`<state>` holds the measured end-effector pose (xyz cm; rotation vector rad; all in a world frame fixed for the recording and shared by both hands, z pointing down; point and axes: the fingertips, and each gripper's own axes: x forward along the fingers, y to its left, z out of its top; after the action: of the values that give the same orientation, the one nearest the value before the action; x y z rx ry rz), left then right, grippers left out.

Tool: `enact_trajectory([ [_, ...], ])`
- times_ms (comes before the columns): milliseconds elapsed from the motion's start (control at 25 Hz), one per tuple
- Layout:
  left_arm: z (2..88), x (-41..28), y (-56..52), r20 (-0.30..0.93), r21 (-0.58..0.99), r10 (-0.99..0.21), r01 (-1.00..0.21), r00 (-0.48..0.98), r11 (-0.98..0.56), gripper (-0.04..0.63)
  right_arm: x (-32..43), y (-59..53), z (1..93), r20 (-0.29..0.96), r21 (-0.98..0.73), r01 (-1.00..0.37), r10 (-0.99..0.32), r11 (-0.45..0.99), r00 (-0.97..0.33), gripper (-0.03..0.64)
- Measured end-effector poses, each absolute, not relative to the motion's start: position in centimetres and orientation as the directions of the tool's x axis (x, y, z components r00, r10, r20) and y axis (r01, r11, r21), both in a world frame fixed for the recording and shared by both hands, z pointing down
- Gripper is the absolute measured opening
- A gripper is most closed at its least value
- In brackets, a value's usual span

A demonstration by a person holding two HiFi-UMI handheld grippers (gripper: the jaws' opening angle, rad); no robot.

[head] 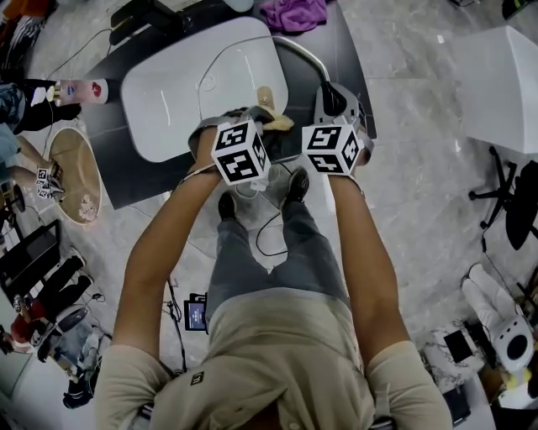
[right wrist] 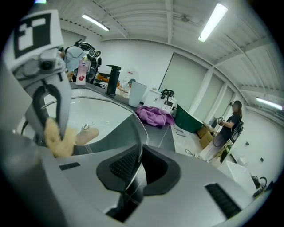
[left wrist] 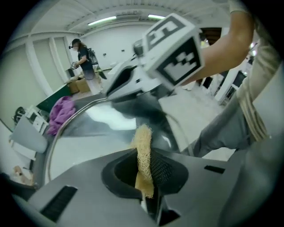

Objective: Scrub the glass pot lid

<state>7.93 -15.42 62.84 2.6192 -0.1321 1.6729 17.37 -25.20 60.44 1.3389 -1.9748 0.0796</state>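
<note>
Clamped glass lid by the rim in right gripper; pinched yellow scrubber in left gripper, above the sink.

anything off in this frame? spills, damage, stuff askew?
Nothing stands out. Right claw grips the glass pot lid by its rim over the sink; left claw pinches a loofah scrubber, its tip by the glass. A purple cloth lies crumpled on the counter beyond. No spill or damage visible.
</note>
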Motion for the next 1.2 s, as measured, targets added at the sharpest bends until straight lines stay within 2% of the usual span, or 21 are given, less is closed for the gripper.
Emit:
enact_trajectory([
  [80,61.9,10.3,-11.7,0.888,0.02,0.012,-0.012,0.46,-1.0,0.048,17.4,-25.2,60.5,0.601,0.337,-0.824,-0.778,0.455,-0.184,0.041],
  [200,61.1,11.9,-9.6,0.879,0.013,0.034,0.047,0.476,-0.999,0.044,17.4,-25.3,60.5,0.603,0.34,-0.823,-0.777,0.456,-0.181,0.04],
  [680,61.5,11.5,-9.9,0.872,0.053,0.069,0.047,0.484,-0.997,0.044,17.4,-25.4,61.0,0.607,0.348,-0.817,-0.775,0.459,-0.176,0.04],
  [880,63.3,7.5,-14.1,0.931,-0.054,-0.044,0.019,0.363,-0.998,0.044,17.4,-25.3,60.7,0.599,0.35,-0.815,-0.779,0.461,-0.184,0.04],
  [1080,64.1,0.6,-23.0,0.948,-0.192,-0.219,-0.133,0.232,-0.972,0.044,17.2,-25.5,60.3,0.592,0.358,-0.812,-0.785,0.461,-0.184,0.04],
  [1200,63.6,-1.8,-26.4,0.941,-0.243,-0.28,-0.197,0.19,-0.95,0.044,17.1,-25.6,60.3,0.591,0.36,-0.81,-0.785,0.462,-0.185,0.039],
])
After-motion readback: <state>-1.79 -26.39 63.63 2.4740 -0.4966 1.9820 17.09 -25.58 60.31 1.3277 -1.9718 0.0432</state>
